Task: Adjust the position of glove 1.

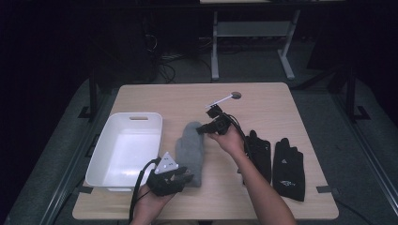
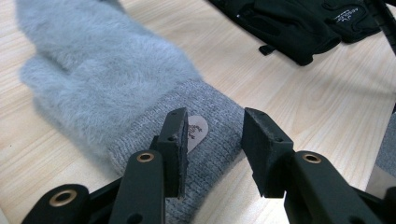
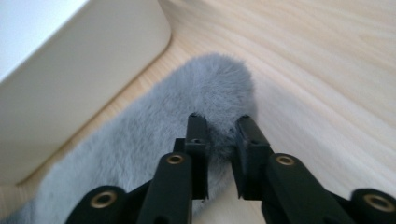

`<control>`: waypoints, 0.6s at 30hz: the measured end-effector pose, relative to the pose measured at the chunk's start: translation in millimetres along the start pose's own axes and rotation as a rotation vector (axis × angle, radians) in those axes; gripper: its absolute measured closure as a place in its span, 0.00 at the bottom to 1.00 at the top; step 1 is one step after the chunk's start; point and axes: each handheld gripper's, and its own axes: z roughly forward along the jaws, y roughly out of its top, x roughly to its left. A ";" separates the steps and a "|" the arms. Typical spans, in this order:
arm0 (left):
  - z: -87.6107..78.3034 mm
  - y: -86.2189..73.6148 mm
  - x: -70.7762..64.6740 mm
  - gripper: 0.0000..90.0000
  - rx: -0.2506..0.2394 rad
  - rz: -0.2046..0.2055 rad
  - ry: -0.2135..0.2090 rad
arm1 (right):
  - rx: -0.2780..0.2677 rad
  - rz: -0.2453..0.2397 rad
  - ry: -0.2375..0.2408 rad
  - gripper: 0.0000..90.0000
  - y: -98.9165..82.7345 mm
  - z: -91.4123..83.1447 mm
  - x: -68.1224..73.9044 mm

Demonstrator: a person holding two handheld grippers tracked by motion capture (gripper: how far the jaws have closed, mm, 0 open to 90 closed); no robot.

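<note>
A grey fuzzy mitten [image 1: 190, 152] lies flat in the middle of the wooden table [image 1: 178, 101], its cuff toward the person. My left gripper [image 1: 185, 177] is at the cuff. In the left gripper view my left gripper [image 2: 215, 126] has one pad on the ribbed cuff [image 2: 210, 107] beside a small tan label [image 2: 196, 133] and the other pad at the cuff's side edge. My right gripper [image 1: 201, 129] is at the mitten's far tip. In the right gripper view my right gripper [image 3: 219, 123] stands narrow, with the fluffy tip [image 3: 210, 84] pinched between its pads.
A white plastic bin [image 1: 136, 116] stands just left of the mitten; its wall [image 3: 70, 79] is close to the right gripper. Two black gloves [image 1: 259, 152] [image 1: 288, 168] lie on the right of the table. A cable hole [image 1: 236, 95] sits near the far edge.
</note>
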 end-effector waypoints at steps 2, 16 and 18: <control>0.1 -0.1 0.1 0.67 0.000 0.000 0.000 | 0.001 0.024 0.019 0.58 0.6 7.4 -0.7; 0.5 -0.7 -0.6 0.67 0.006 0.005 0.010 | 0.082 0.156 0.104 0.43 -9.3 45.5 -9.9; 0.5 -0.7 0.2 0.67 0.004 0.006 0.008 | 0.080 0.166 0.122 0.51 -12.2 50.5 -10.0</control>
